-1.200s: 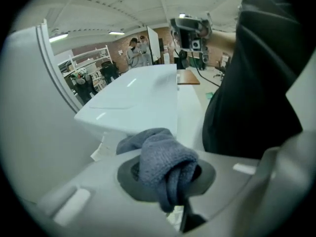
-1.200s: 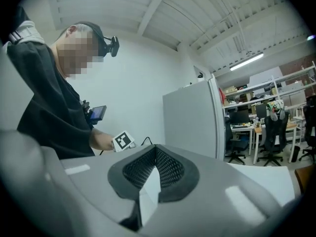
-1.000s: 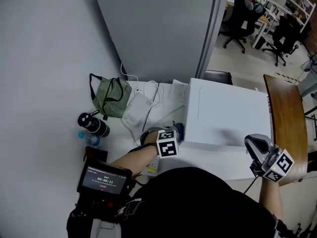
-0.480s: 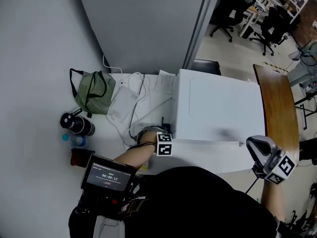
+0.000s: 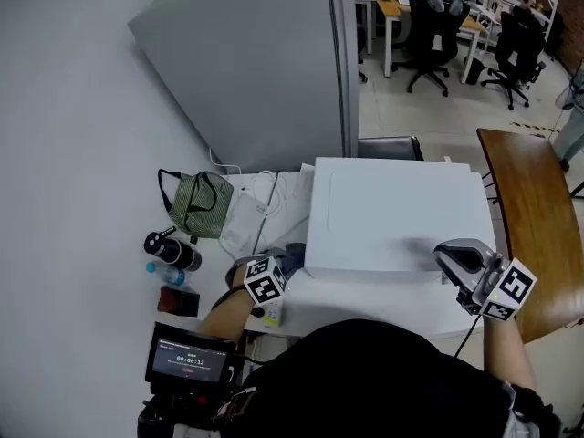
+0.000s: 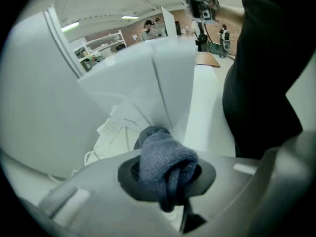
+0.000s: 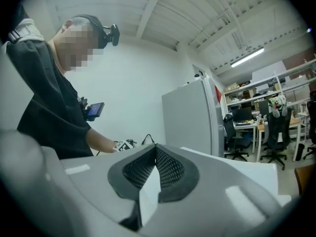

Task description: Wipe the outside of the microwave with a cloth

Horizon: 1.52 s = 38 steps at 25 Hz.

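— Where's the microwave (image 5: 397, 217)?

— It's the white box on the white table (image 5: 365, 297), right of the middle, with its near edge close to the person's body. The head view shows only its plain top, and I can't read a brand or any print on it.

— And the cloth (image 6: 165, 159)?

— It's a grey-blue knitted cloth, bunched and clamped in the left gripper (image 6: 166, 176). Its far end sits right at the microwave's near left corner. From the head view it's only a small dark patch there. The left gripper view shows the folds between the pads, and the corner edge running up behind them.

— What about the right gripper (image 7: 154, 169)?

— Its pads meet at the tips with nothing between them. In the head view it hangs over the near right part of the microwave's top. I can't tell whether it touches.

— What's on the table to the left?

— There are white papers (image 5: 245, 215) and a white cable (image 5: 271, 182) just beside the microwave. Further left are a green striped bag (image 5: 203, 203), a black flask (image 5: 171, 247) and a water bottle (image 5: 164, 274) with a blue cap.

— Is any writing readable?

— A small screen (image 5: 187, 360) at the person's chest shows figures too small to read. The gripper cubes carry only black-and-white square markers.

— And further out?

— A grey partition (image 5: 265, 71) stands behind the table. A wooden table (image 5: 534, 217) is on the right and office chairs (image 5: 429, 26) are far off. Only the right gripper view shows the ceiling lights (image 7: 247, 57).
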Motion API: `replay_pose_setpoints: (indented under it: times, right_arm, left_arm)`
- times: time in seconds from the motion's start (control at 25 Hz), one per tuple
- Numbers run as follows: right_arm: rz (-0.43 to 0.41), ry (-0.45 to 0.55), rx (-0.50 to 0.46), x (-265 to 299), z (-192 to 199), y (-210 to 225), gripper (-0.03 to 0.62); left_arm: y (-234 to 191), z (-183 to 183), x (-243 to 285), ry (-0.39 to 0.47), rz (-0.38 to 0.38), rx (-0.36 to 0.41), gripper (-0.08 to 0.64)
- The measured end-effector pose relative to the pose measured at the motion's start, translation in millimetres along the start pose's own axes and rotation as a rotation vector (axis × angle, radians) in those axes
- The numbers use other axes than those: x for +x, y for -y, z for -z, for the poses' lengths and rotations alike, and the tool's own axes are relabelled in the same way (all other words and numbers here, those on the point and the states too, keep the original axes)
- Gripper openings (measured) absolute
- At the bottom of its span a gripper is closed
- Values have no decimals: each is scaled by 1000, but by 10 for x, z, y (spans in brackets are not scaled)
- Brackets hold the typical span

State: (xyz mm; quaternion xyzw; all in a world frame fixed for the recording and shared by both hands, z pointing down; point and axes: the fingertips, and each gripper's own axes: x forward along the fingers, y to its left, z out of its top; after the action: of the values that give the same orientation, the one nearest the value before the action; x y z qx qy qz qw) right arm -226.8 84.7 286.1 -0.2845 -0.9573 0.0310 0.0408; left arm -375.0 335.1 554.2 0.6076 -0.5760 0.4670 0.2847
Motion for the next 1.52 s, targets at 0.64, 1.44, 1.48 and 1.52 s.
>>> replay_pose_setpoints:
  times: [0.64,1.44,1.48,1.52]
  right_arm:
    - [301,0,4,-320,-167,-363,6]
    - [431,157,90,-3001,770,1771,6]
    - [437,161,95,-3098,807,1814,6]
    - [444,165,103,-3184,842,1839,6]
  left_arm:
    - [-378,-1132,-1454,467,-92,150,61]
    - [-631,-4789,295,258,96,348,61]
    - [-600,-4895,421,220,115,364,61]
    - [-581,-4972,546,174,132,387,61]
